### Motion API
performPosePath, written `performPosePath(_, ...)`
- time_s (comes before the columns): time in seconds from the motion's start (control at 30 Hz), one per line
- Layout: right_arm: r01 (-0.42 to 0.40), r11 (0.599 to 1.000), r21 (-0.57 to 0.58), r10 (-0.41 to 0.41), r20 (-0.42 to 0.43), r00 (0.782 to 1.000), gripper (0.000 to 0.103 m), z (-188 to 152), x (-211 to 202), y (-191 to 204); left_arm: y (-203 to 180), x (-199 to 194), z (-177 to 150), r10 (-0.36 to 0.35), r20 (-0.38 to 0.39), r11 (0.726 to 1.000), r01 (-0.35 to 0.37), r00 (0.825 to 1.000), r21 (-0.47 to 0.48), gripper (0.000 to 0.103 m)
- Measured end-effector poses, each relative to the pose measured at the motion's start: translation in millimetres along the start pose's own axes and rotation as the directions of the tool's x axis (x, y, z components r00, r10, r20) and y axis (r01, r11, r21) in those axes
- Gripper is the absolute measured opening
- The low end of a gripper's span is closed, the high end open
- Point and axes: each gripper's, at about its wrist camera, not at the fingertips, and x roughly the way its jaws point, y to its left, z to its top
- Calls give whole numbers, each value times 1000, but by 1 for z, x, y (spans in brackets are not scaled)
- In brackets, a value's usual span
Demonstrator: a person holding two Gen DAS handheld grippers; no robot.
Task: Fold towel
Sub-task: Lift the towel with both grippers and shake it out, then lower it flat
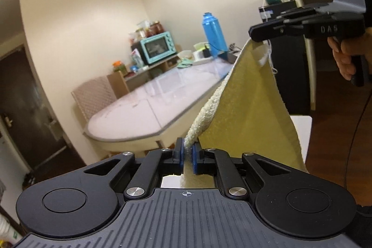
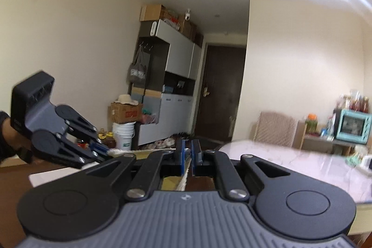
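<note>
From my left wrist view, my left tool [image 1: 188,150] sits at the lower middle of the frame, its blue pads clamped on a corner of the yellow towel [image 1: 251,108]. The towel rises from there to the upper right, where my right tool [image 1: 255,35] pinches another corner; my hand [image 1: 346,57] grips its handle at the right edge. Behind, a long pale desk [image 1: 148,113] runs across the middle, with a blue flask [image 1: 214,33] and a teal oven [image 1: 158,45] at its far end.

From my right wrist view, my right tool [image 2: 188,152] is clamped on the towel's pale edge [image 2: 183,180] at lower centre. My left tool [image 2: 105,151] enters from the left, holding a white-fringed corner.
</note>
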Motion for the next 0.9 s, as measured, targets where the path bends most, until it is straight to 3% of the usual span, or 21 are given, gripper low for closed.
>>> performPosePath(0.2, 47, 998, -35, -53, -179, 982, 6, -55, 75, -16, -3, 68, -18, 38, -138, 999, -37, 990, 12, 8)
performPosePath(0.37, 67, 998, 10, -59, -345, 937, 6, -110, 149, -45, 8, 134, -36, 30, -239, 1000, -29, 971, 8, 9)
performPosePath(0.53, 84, 996, 21, -65, -461, 885, 6, -150, 198, -60, 23, 192, -55, 12, -327, 1000, -14, 945, -2, 12)
performPosePath(0.63, 79, 997, 5, -66, -503, 862, 6, -167, 219, -65, 31, 217, -67, 7, -365, 1000, -14, 931, -17, 13)
performPosePath(0.9, 41, 998, -41, -57, -554, 831, 7, -189, 255, -70, 42, 240, -92, 32, -420, 997, -61, 907, -56, 18)
